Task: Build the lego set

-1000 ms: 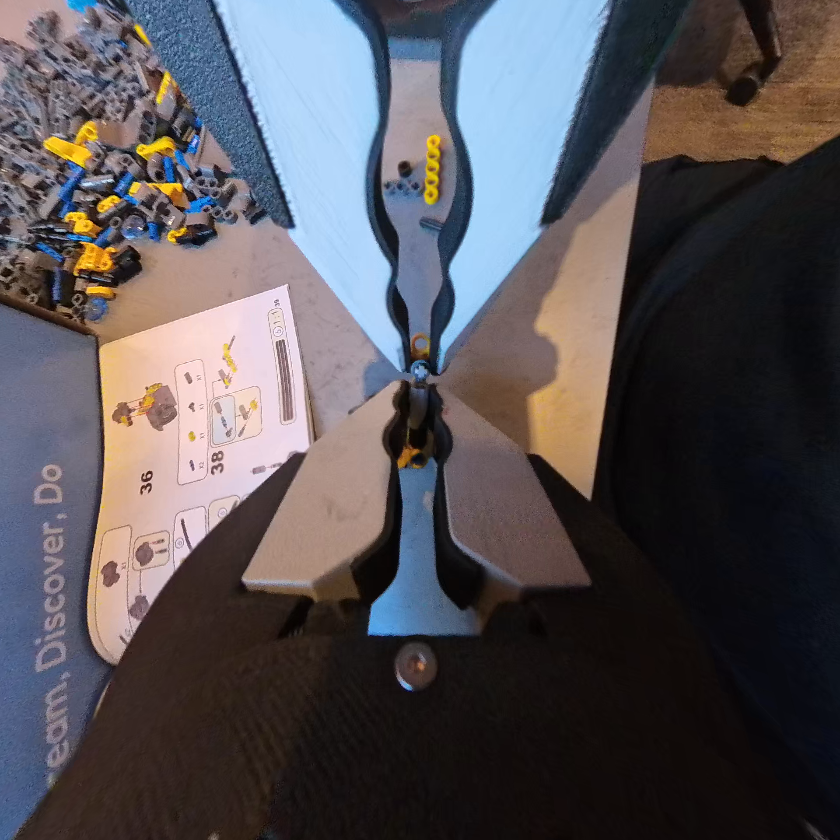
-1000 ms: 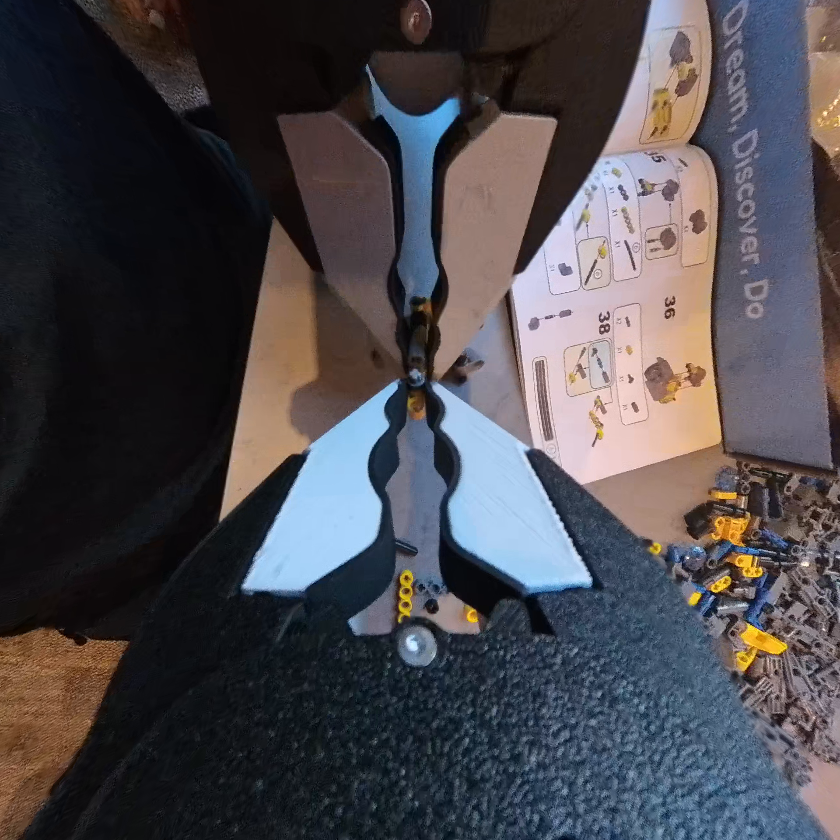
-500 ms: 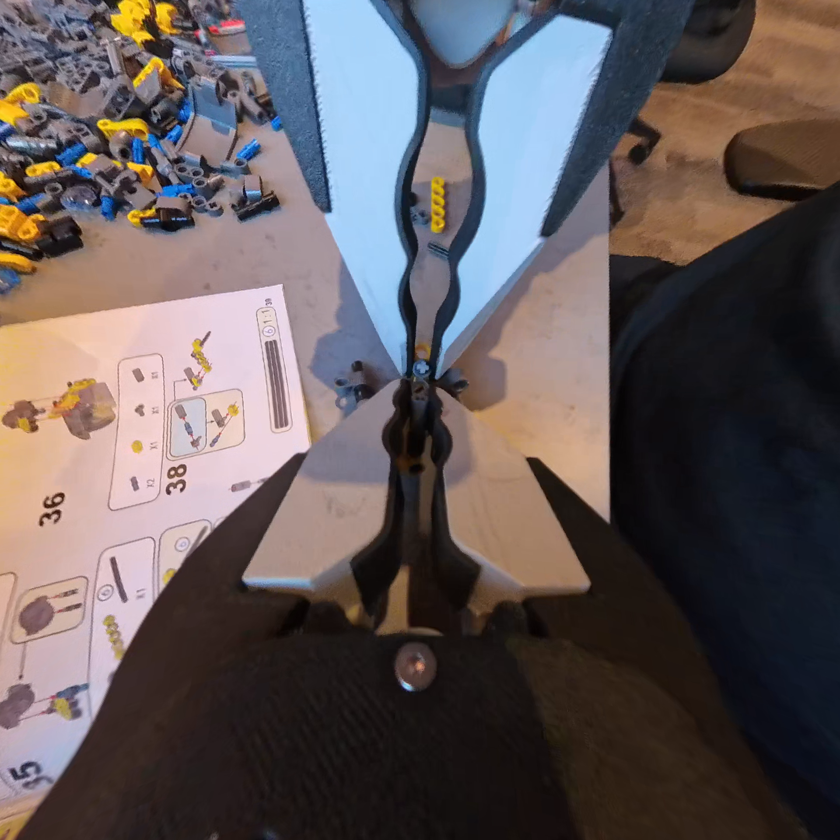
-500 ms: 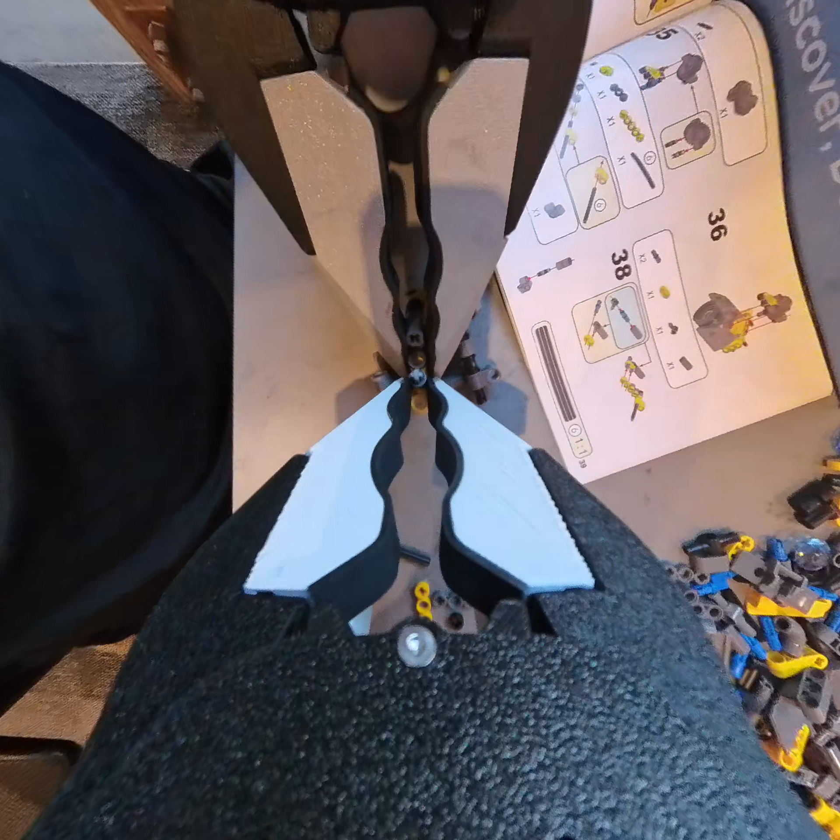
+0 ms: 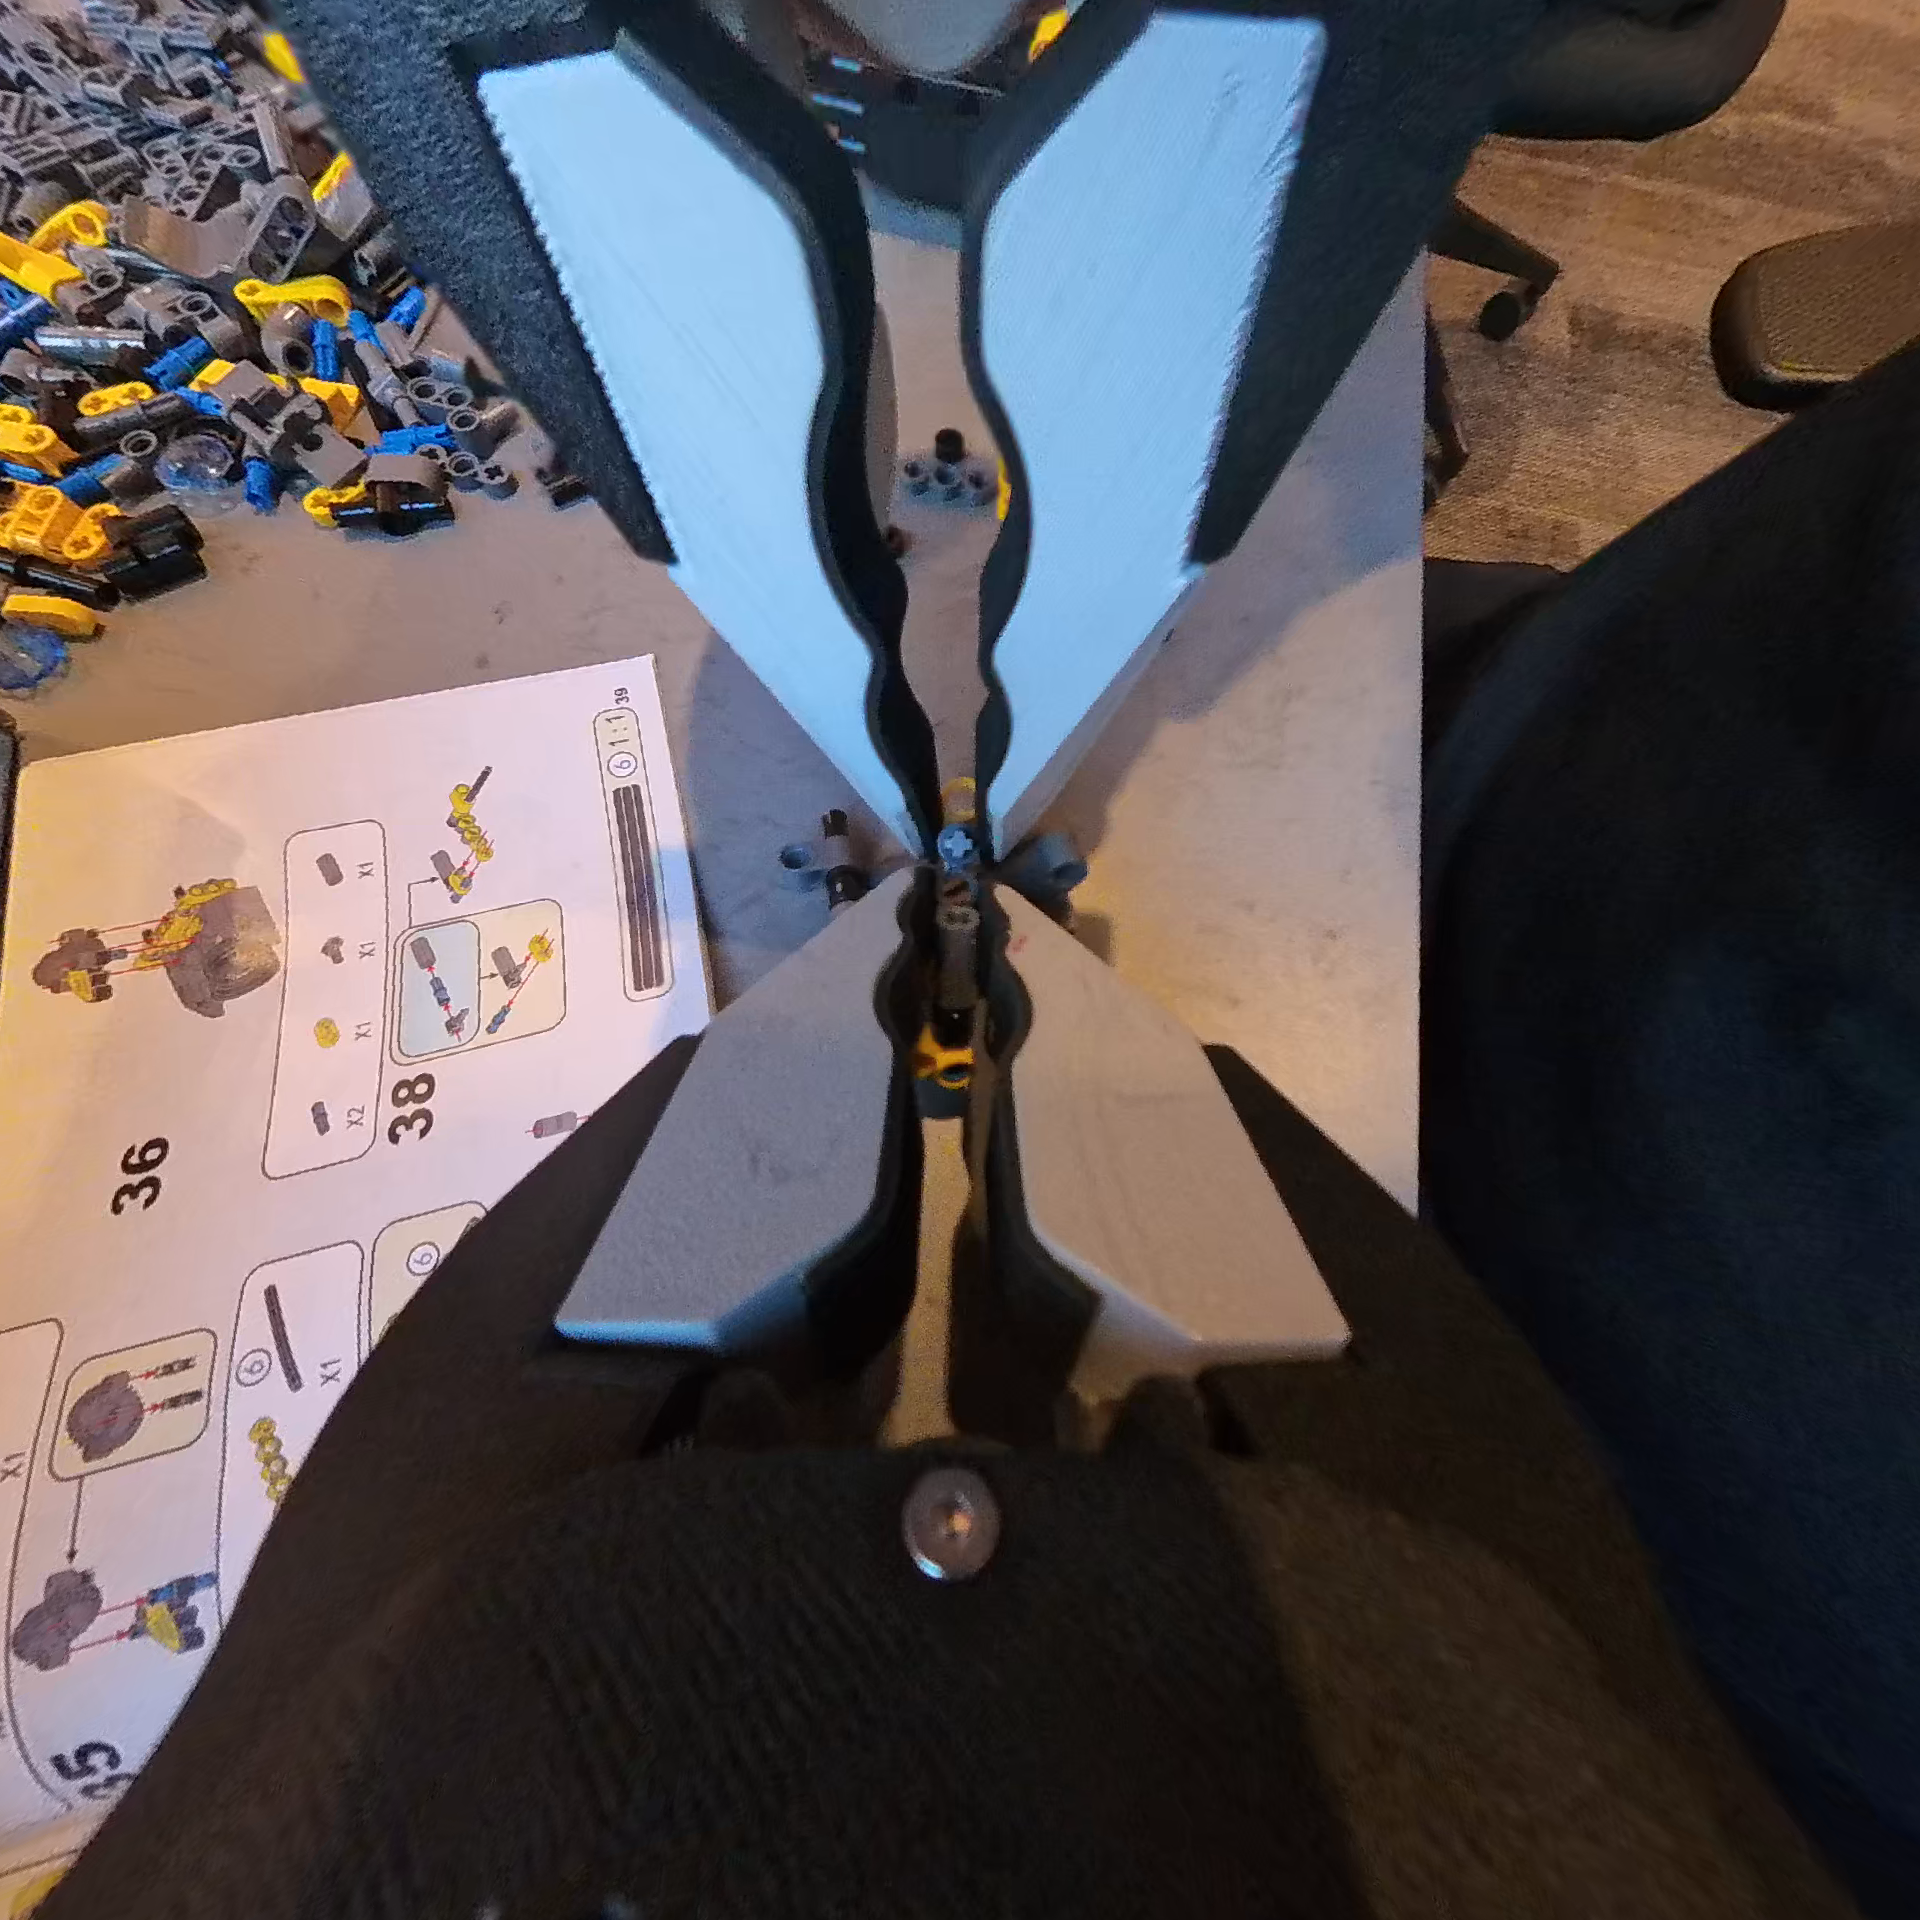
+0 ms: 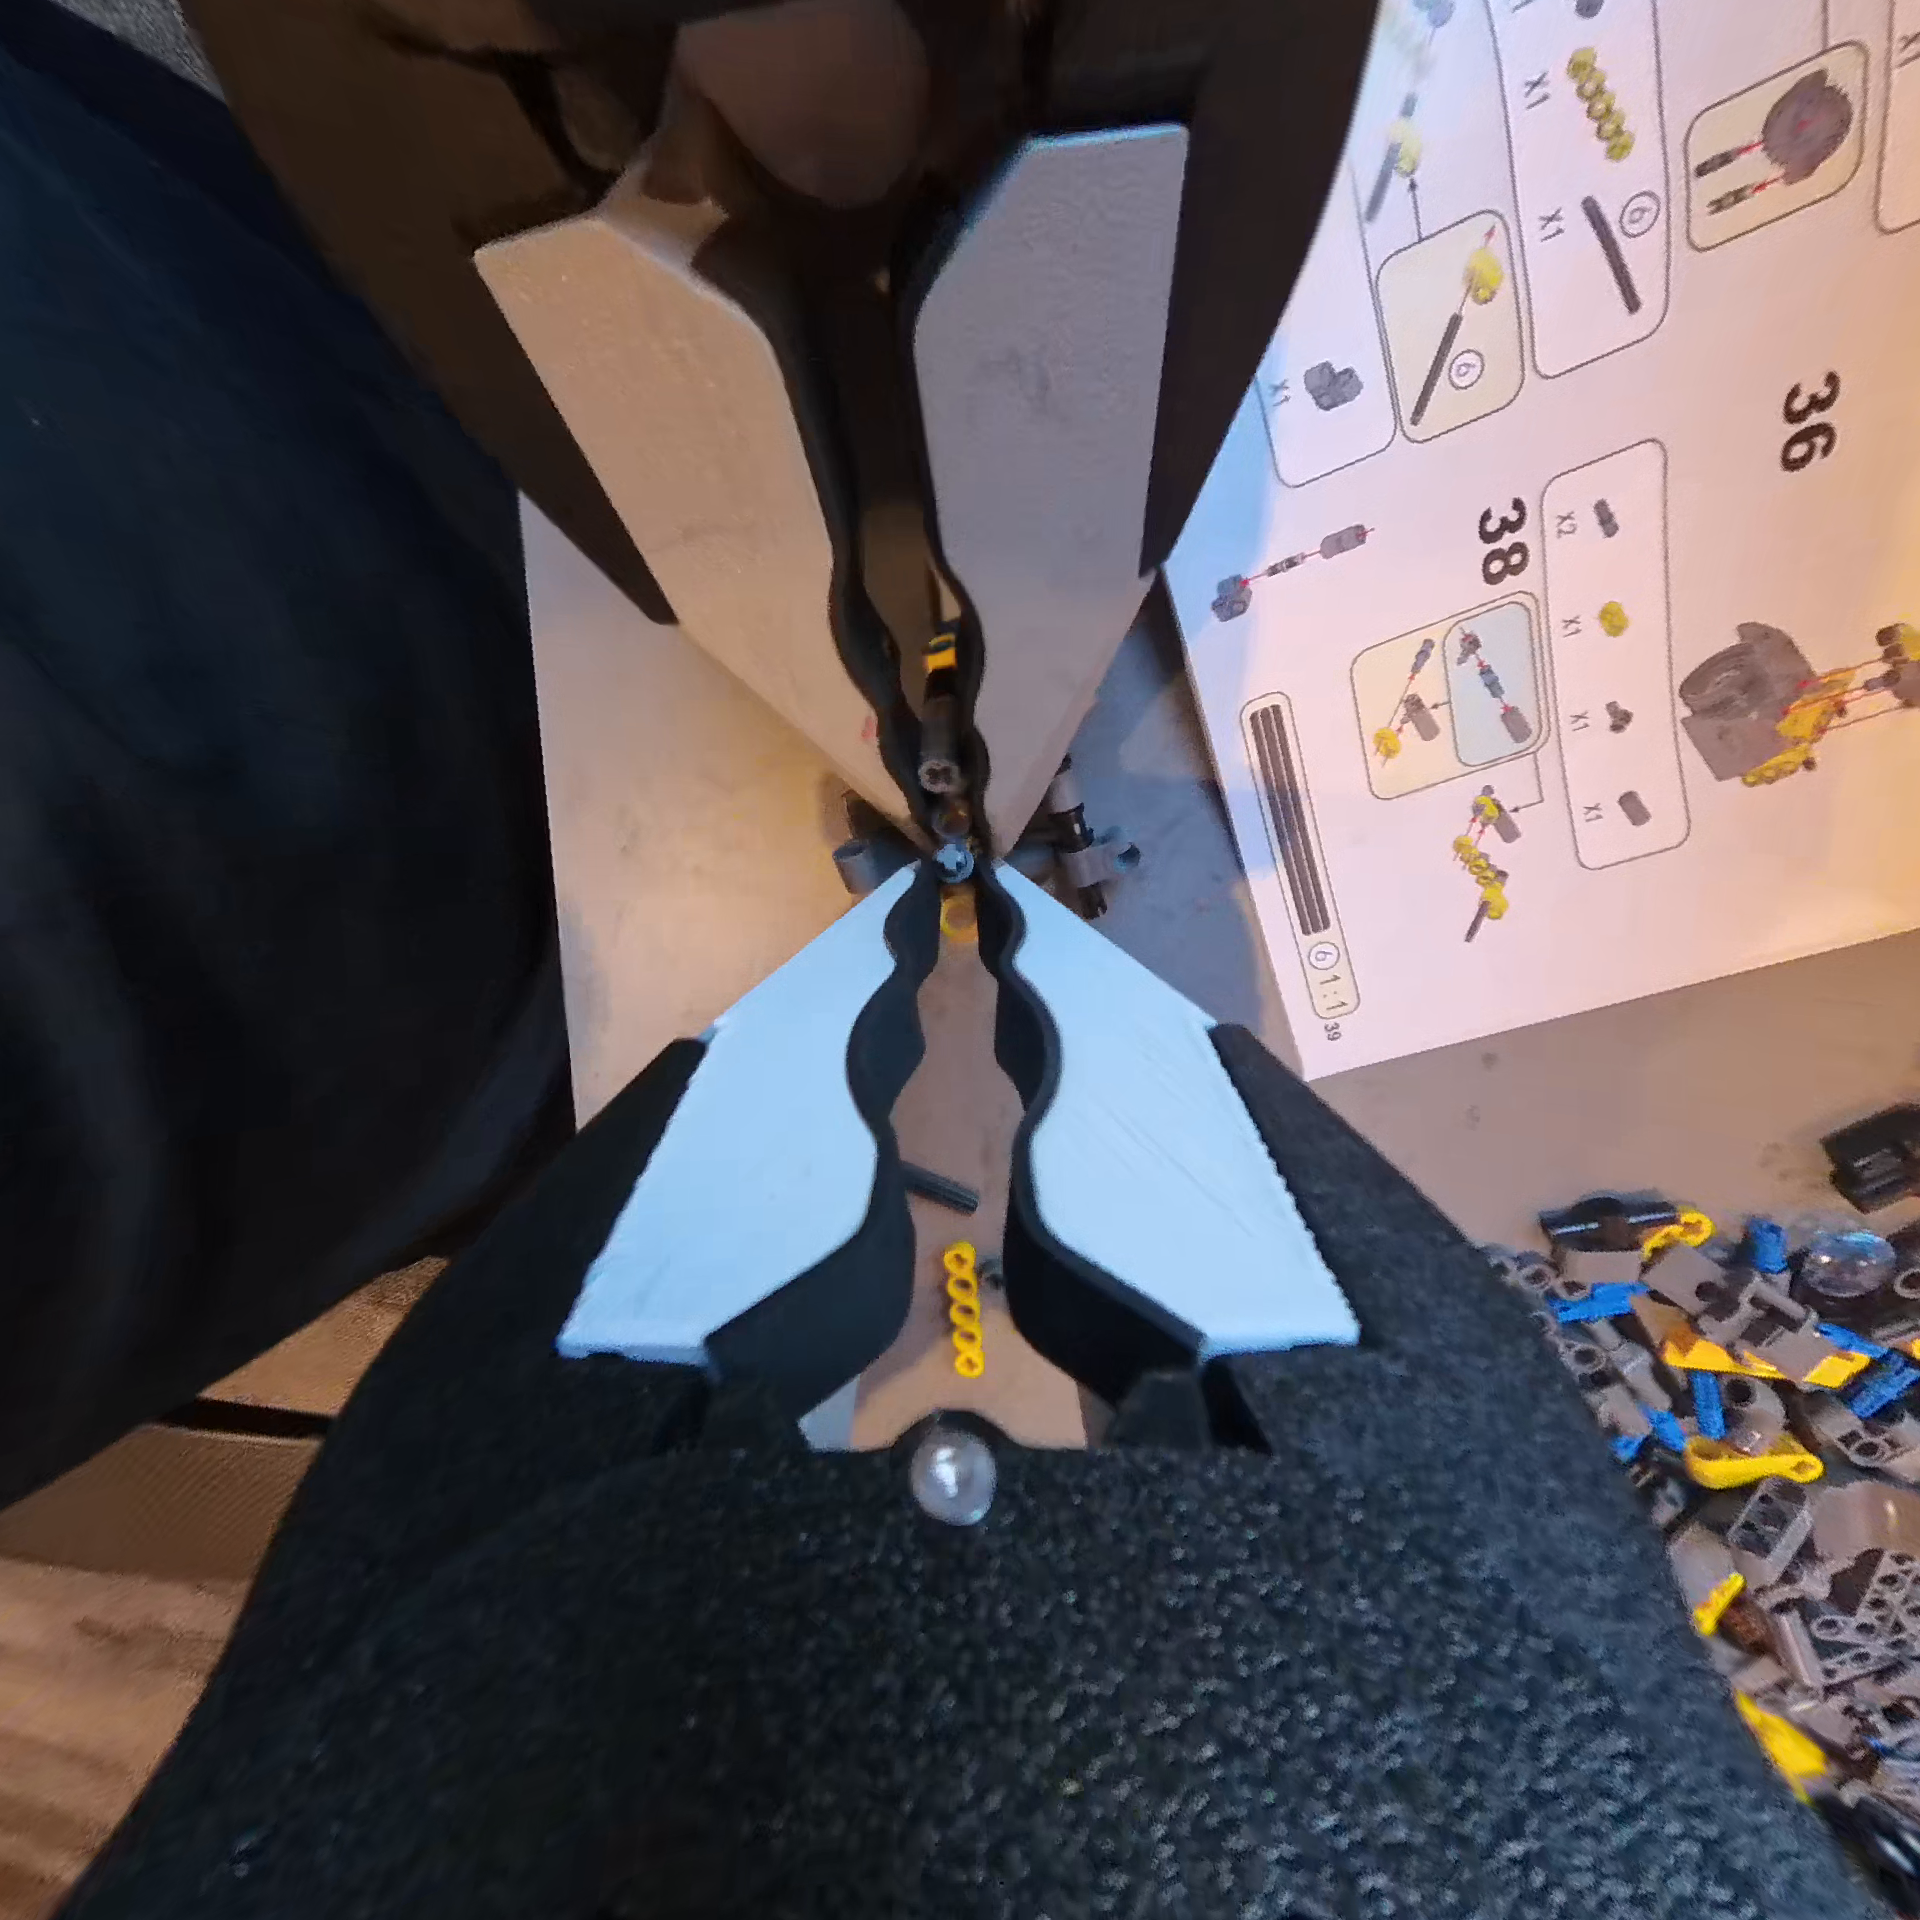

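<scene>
My left gripper (image 5: 956, 885) has grey fingers and is shut on a dark axle (image 5: 954, 956) with a yellow piece (image 5: 943, 1058) on its rear end. My right gripper (image 6: 953, 871) has light blue fingers and is shut on a small blue-grey cross-hole connector (image 6: 952, 860), with a yellow ring (image 6: 956, 914) just behind it. The two grippers meet tip to tip above the table, so the axle's end (image 6: 938, 774) faces the connector (image 5: 957, 847). Each gripper shows from the front in the other's view.
An open instruction booklet (image 5: 343, 935) lies on the table (image 5: 1247, 935), beside a pile of grey, blue and yellow parts (image 5: 208, 395). Small grey connectors (image 6: 1091, 847) lie under the tips. A yellow beam (image 6: 961, 1309) lies nearer. A person's dark clothing (image 5: 1683, 1039) borders the table edge. My left and right fingertips are right by each other.
Both grippers have moved together, staying tip to tip, and the booklet looks larger and closer. Loose grey connectors on the table have come into view under the tips.
</scene>
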Tool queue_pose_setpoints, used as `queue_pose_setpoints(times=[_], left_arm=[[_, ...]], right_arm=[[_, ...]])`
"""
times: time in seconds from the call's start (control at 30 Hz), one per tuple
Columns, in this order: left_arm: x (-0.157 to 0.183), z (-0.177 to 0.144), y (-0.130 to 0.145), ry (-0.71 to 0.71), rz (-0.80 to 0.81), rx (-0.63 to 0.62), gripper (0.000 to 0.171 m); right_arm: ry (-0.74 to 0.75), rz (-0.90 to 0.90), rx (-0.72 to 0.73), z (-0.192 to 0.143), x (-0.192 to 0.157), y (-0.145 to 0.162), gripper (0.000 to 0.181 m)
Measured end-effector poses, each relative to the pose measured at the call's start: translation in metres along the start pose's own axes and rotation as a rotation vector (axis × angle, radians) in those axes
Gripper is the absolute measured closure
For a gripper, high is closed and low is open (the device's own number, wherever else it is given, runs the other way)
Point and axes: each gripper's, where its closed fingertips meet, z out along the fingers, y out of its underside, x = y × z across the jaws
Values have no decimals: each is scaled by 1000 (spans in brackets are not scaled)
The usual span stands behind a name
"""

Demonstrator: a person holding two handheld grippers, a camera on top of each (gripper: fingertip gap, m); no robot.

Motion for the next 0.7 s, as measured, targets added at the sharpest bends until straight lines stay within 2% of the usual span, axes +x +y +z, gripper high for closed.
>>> queue_pose_setpoints(times=[0.23,0.37,0.5,0.6,0.67,0.7], left_arm=[[-4,2,0,-58,21,-13,167],[-2,3,1,-53,36,-19,167],[13,5,-5,38,62,12,166],[16,2,-9,131,-17,44,166],[14,-3,-15,204,-113,96,166],[14,-7,-19,235,-146,129,166]], right_arm=[[-160,162,-71,1,2,3,175],[-159,119,-180,2,0,4,175],[-400,275,-229,-2,-16,10,174],[-496,345,-154,-6,-19,8,172],[-468,339,-57,-13,-15,4,171],[-427,340,-10,-17,-11,4,165]])
